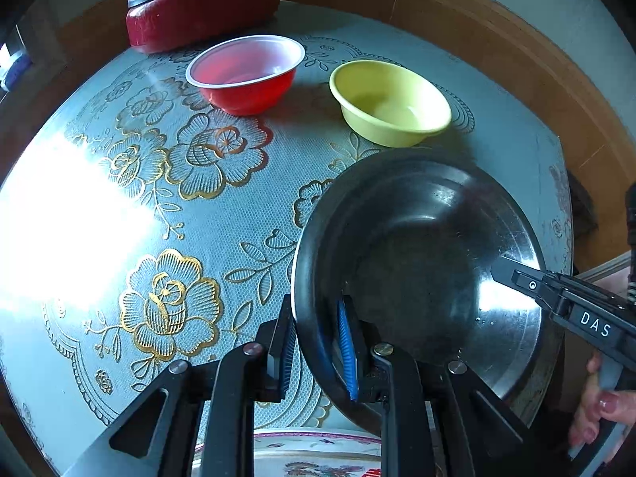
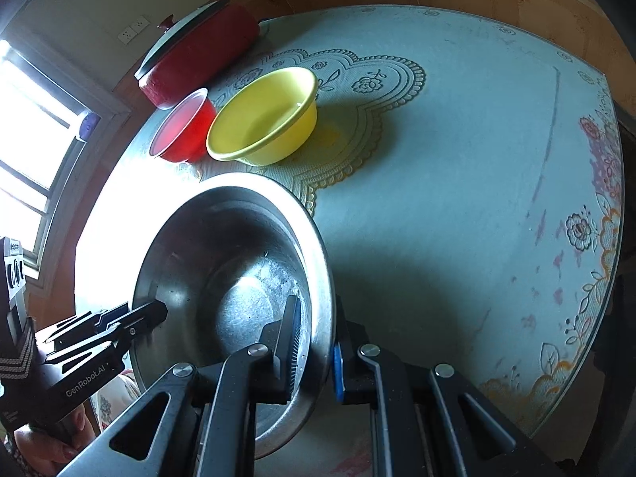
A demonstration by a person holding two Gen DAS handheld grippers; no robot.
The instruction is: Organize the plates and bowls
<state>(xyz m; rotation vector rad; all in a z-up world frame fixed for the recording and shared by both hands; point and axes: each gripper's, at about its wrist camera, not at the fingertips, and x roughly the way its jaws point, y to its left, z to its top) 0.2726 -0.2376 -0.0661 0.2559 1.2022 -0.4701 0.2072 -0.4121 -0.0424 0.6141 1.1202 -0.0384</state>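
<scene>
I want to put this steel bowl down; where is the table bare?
Bare: the cloth right of the yellow bowl, out to the table's edge, and the flowered stretch left of the steel bowl. Crowded: the far side, where the red bowl, yellow bowl and red pot cluster.

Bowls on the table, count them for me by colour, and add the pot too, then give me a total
Steel bowl: 1, its rim clamped by both the left gripper and the right gripper
Yellow bowl: 1
Red bowl: 1
Red lidded pot: 1
Total: 4
</scene>
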